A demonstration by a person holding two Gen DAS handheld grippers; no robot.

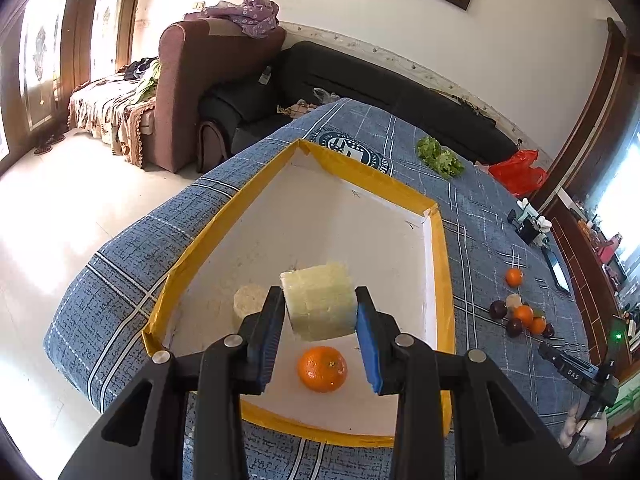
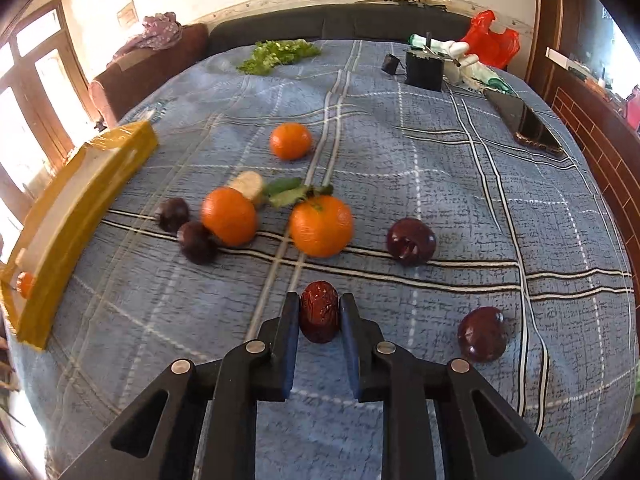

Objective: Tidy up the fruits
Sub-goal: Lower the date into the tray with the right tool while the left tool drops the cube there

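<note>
A pale yellow, rough-grained cylindrical chunk point(image 1: 320, 305) is clamped between the blue ribbed pads of the left gripper point(image 1: 320, 320), whose jaws are drawn in tight against its flat ends. It is held above a shallow white tray point(image 1: 360, 220) edged with glossy yellow tape. On the tray floor a round, dimpled tangerine point(image 1: 322, 369) is seen just beneath the chunk, and a smaller pale disc-shaped piece point(image 1: 248, 303) lies to the left, partly hidden by a finger.

The right gripper point(image 2: 319, 314) is set nearly closed around a wrinkled, dark red oval date point(image 2: 319, 312) lying on the blue plaid cloth point(image 2: 440, 168); whether the pads press on its skin cannot be told, only the narrowest gaps being visible. Ahead, 3 smooth oranges are scattered: a leafy one point(image 2: 321, 225), one to its left point(image 2: 229, 216) and a smaller one farther off point(image 2: 290, 141). 2 blurred dark round fruits point(image 2: 197, 242) sit beside the left orange, and 2 glossy maroon fruits point(image 2: 411, 241) point(image 2: 482, 334) lie to the right. A frilly green lettuce bunch point(image 2: 280, 54) is seen at the far edge
</note>
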